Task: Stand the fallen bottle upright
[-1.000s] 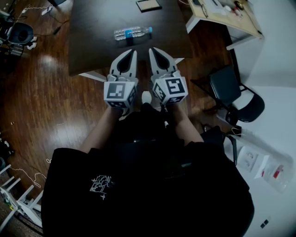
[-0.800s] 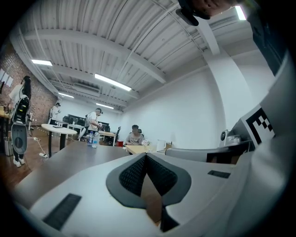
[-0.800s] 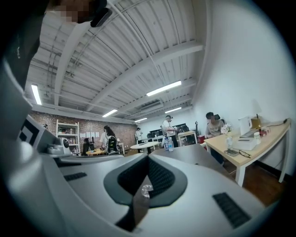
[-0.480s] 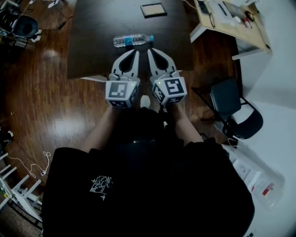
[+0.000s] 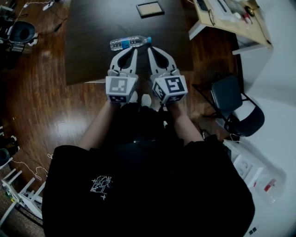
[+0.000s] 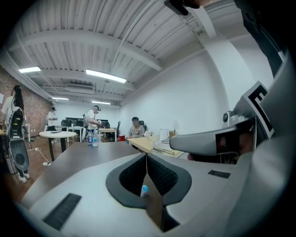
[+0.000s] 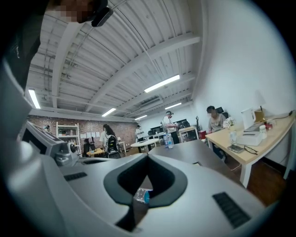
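Observation:
A clear plastic bottle (image 5: pixel 129 42) with a blue label and blue cap lies on its side on the dark table (image 5: pixel 92 51), cap to the right. My left gripper (image 5: pixel 135 49) and right gripper (image 5: pixel 149 49) are held side by side over the table's near edge, tips just short of the bottle. Both look shut and empty. The left jaws have just been opening very slightly, but their tips still meet. In the left gripper view only the bottle's blue cap (image 6: pixel 144 189) shows below my left gripper (image 6: pixel 146 155). The right gripper view shows the bottle (image 7: pixel 141 195) beneath my right gripper (image 7: pixel 148 155).
A small framed board (image 5: pixel 150 9) lies further back on the table. A light wooden desk (image 5: pixel 226 16) with clutter stands at the upper right, and a black chair (image 5: pixel 236 104) to the right. People and other tables show far off in the gripper views.
Both grippers have moved forward over the table's near edge, and the gap between their tips and the bottle has shrunk. The bottle has not moved on the table.

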Demonstrator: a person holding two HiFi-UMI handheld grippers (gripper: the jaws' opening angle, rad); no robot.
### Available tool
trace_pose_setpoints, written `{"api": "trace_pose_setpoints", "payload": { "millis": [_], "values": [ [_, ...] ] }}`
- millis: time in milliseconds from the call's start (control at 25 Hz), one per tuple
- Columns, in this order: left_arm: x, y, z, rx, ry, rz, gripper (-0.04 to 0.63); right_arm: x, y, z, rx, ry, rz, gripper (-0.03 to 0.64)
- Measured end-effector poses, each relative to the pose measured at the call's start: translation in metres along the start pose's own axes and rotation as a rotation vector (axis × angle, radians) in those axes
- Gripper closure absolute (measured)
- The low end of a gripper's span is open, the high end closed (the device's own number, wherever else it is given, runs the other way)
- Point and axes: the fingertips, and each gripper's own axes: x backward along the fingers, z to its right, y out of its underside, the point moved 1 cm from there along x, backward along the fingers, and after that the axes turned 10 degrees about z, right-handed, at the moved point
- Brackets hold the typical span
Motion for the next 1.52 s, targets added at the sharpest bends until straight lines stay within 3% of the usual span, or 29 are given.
{"api": "trace_pose_setpoints", "payload": {
  "millis": [200, 360, 560, 920, 1080, 1200, 1520],
  "values": [
    [-0.017, 0.021, -0.010, -0.034, 0.062, -0.091, 0.555, -0.009, -0.003, 0.003, 0.011, 0.029, 0.000, 0.609],
    [-0.041, 0.047, -0.012, -0.126, 0.151, -0.183, 0.523, -0.012, -0.003, 0.016, 0.011, 0.070, 0.006, 0.609],
    [-0.075, 0.078, -0.010, -0.320, 0.299, -0.297, 0.470, -0.013, -0.002, 0.031, 0.009, 0.106, 0.003, 0.609],
    [-0.112, 0.140, -0.005, -0.720, 0.503, -0.452, 0.469, -0.045, 0.031, 0.073, 0.056, 0.149, -0.066, 0.609],
    [-0.122, 0.183, 0.001, -0.864, 0.624, -0.577, 0.466, -0.050, 0.042, 0.089, 0.061, 0.168, -0.094, 0.609],
    [-0.128, 0.204, 0.001, -0.906, 0.687, -0.661, 0.431, -0.049, 0.044, 0.098, 0.051, 0.187, -0.099, 0.609],
    [-0.149, 0.218, 0.013, -0.926, 0.725, -0.710, 0.431, -0.048, 0.047, 0.110, 0.029, 0.196, -0.098, 0.609]
  ]
}}
